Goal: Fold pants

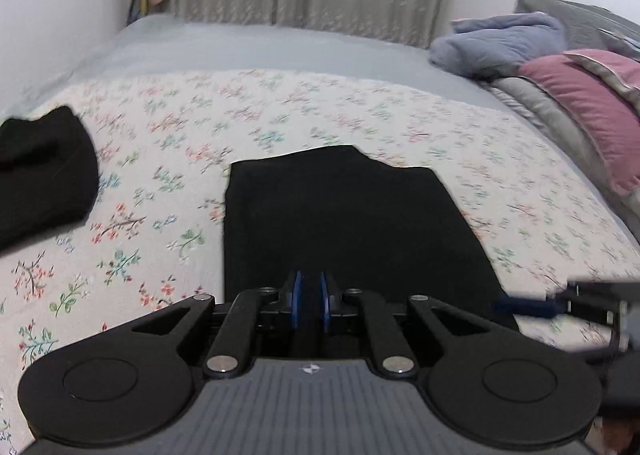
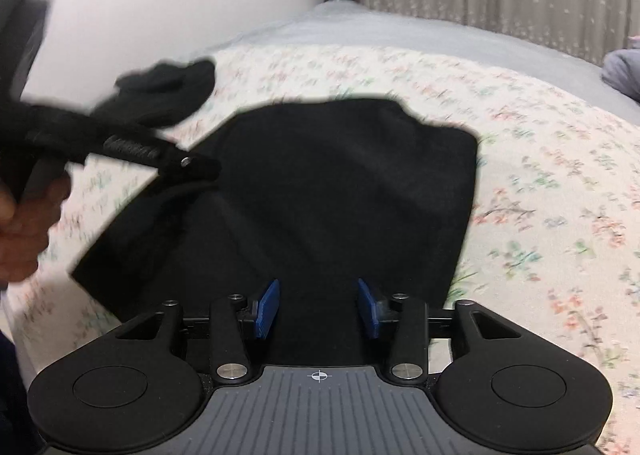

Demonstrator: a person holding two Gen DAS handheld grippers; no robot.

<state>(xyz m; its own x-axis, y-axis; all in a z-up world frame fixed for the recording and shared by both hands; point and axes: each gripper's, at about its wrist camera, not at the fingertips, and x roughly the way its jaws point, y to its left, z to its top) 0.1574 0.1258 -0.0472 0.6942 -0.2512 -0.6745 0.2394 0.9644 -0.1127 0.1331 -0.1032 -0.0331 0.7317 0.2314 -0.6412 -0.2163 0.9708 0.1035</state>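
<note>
Your black pants (image 1: 340, 223) lie on the floral bedspread (image 1: 180, 127), already folded down to a compact, roughly rectangular panel with a stepped far edge — so most of the folding looks done. Off to the left sits another dark garment (image 1: 44, 171), bunched, well apart from the pair you are working on; whether it is finished or waiting, I cannot tell.

Your left gripper (image 1: 310, 301) hangs over the near edge of the pants with its blue pads (image 1: 296, 301) drawn close together, a dark sliver between them. Whether fabric is pinched in there the pictures do not show, black on black. Your right gripper (image 2: 318, 307) is over the same near edge, jaws standing apart and clamping nothing — the cloth merely lies beneath them. From the right wrist view, your left hand (image 2: 24, 223) and its tool reach in at the panel's left corner, where the cloth is a little rumpled.

What is left, I judge, is one last fold or a smoothing of that near-left corner, then letting go
</note>
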